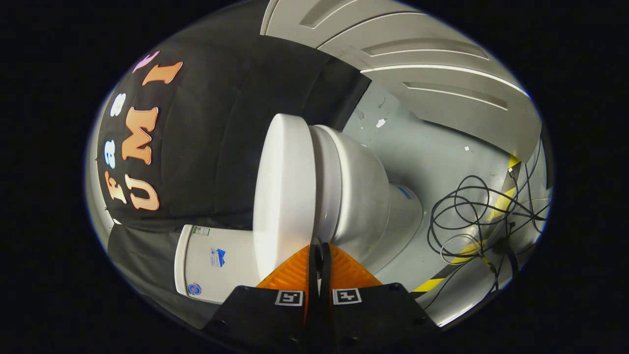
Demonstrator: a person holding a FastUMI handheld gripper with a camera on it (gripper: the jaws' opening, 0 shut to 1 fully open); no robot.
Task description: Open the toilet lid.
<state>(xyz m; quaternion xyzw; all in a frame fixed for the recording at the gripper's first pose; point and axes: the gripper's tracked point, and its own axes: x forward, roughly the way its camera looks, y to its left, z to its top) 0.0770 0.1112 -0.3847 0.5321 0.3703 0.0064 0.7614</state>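
Two tool point(319, 246) fingers together, tips at toilet lid point(282, 196) edge, lid down on bowl point(358, 191)

A staged booth, not a real bathroom — a white toilet point(339, 196) stands on a bare grey floor point(432, 157) before a black cloth wall point(236, 128). Loose black cables point(471, 216) and yellow-black hazard tape point(432, 282) lie beside it — a lab-like test set.

No readable text anywhere. Cistern point(211, 263) carries three small stickers, print too small for me to make out. My gripper point(319, 246), fingers closed together at lid point(282, 196) edge, bears two square black-and-white marker tags point(289, 298), patterns only, no words.
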